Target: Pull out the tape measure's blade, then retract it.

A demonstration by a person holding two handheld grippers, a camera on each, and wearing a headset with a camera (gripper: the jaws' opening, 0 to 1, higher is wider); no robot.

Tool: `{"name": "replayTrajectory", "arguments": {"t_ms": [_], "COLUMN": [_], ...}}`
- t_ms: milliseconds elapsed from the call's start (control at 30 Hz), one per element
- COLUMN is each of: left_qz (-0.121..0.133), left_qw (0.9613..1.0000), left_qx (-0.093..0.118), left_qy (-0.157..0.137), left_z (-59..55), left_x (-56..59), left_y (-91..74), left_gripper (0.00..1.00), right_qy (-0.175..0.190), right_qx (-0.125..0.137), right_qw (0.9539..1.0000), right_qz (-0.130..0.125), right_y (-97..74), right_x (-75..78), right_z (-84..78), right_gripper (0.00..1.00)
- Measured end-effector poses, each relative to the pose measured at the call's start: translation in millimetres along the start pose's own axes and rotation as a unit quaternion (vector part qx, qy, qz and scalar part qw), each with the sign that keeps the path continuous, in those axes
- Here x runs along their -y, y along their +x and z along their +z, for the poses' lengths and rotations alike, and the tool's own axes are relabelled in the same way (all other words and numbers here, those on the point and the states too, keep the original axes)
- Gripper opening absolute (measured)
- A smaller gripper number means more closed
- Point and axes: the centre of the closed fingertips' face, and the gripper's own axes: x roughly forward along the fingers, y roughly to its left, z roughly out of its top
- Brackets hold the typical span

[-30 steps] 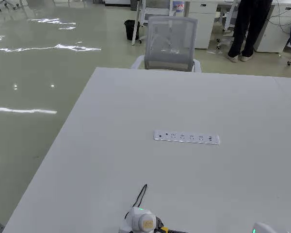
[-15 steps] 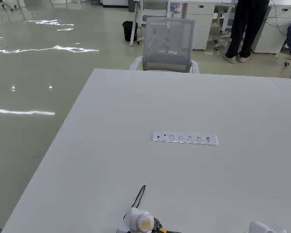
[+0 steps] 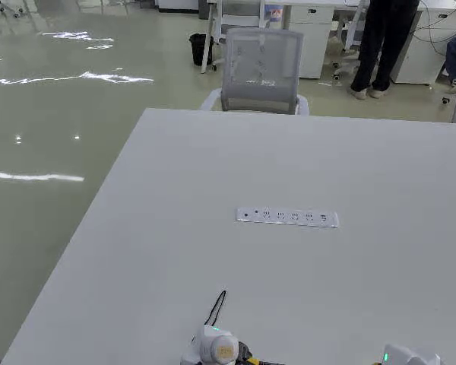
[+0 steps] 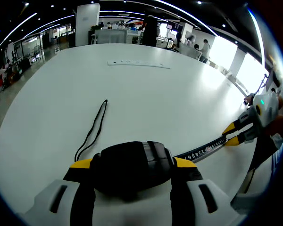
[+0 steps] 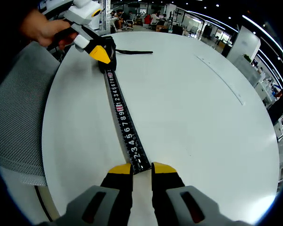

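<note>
My left hand-held gripper (image 4: pixel 132 164) is clamped on the black tape measure (image 4: pixel 134 178), low over the white surface (image 3: pixel 289 152) near its front edge. The blade (image 5: pixel 120 113) runs out of it straight and flat to my right hand-held gripper (image 5: pixel 141 168), whose jaws pinch its tip. Black digits 2 to 9 read along it, then a red mark. A black lanyard (image 4: pixel 94 129) lies pointing toward the power strip (image 3: pixel 287 217).

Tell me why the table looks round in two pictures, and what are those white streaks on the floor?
Head view: the table has straight edges; the streaks are light glaring off the glossy floor. Left gripper view: a fisheye lens bows the table into a dome, though the tape measure looks sharp. Right gripper view: same bowing, yet the blade numbers read clearly.
</note>
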Motion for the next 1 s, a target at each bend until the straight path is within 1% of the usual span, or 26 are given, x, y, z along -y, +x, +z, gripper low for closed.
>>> {"name": "replayTrajectory", "arguments": {"t_ms": [333,900,1000], "left_qz": [0.0,-0.002,-0.002], "left_qw": [1.0,1.0,1.0], "left_qx": [-0.001,-0.002,-0.002], "left_qy": [0.001,0.002,0.003], "left_z": [-0.6,-0.4,-0.5], "left_x": [0.2,0.6,0.6], "left_y": [0.6,-0.6,-0.4], "left_gripper": [0.61,0.62,0.62], "right_qy": [-0.001,-0.004,-0.005], "right_qx": [0.001,0.001,0.001], "right_qw": [1.0,1.0,1.0], "right_qz": [0.001,0.004,0.005], "right_y": [1.5,7.7,7.0], "right_x": [-1.0,-2.5,-3.9], "right_z": [5.7,9.9,13.7], "right_gripper": [0.14,0.14,0.14]}}
